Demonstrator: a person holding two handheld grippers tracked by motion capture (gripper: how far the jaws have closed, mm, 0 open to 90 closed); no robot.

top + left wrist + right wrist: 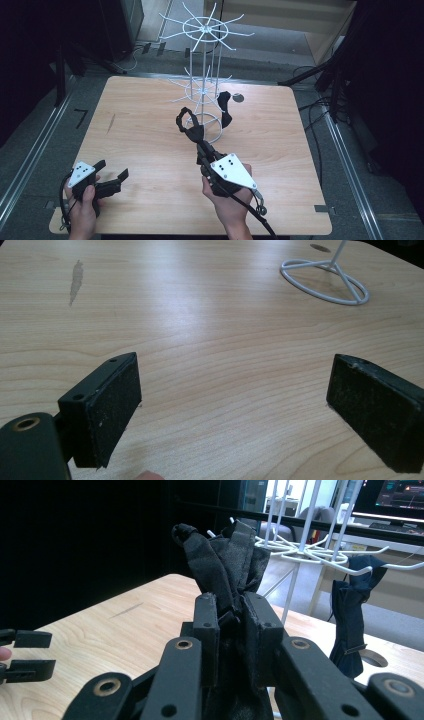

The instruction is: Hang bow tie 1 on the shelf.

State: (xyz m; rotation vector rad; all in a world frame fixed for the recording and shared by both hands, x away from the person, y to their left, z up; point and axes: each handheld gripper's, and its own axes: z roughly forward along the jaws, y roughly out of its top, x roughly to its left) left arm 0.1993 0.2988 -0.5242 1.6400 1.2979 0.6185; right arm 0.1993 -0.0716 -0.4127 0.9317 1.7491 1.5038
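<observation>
A white wire rack (pixel 205 60) with radiating hooks stands at the table's far middle; its ring base (pixel 325 282) lies on the wood. One black bow tie (pixel 225 107) (pixel 350 625) hangs from a lower hook. My right gripper (pixel 196 134) (pixel 232 615) is shut on a second black bow tie (pixel 186 120) (pixel 220 565), held up just left of the rack's pole. My left gripper (pixel 111 175) (pixel 232 405) rests low at the table's near left, open, its pads apart over bare wood; it also appears at the left edge as the left gripper (pixel 27 652).
The wooden table (pixel 150 145) has a dark smudge (pixel 111 122) on its left part and a round hole (pixel 238 98) behind the rack. Dark frames and cables surround the table. A monitor (pixel 395 495) glows beyond it.
</observation>
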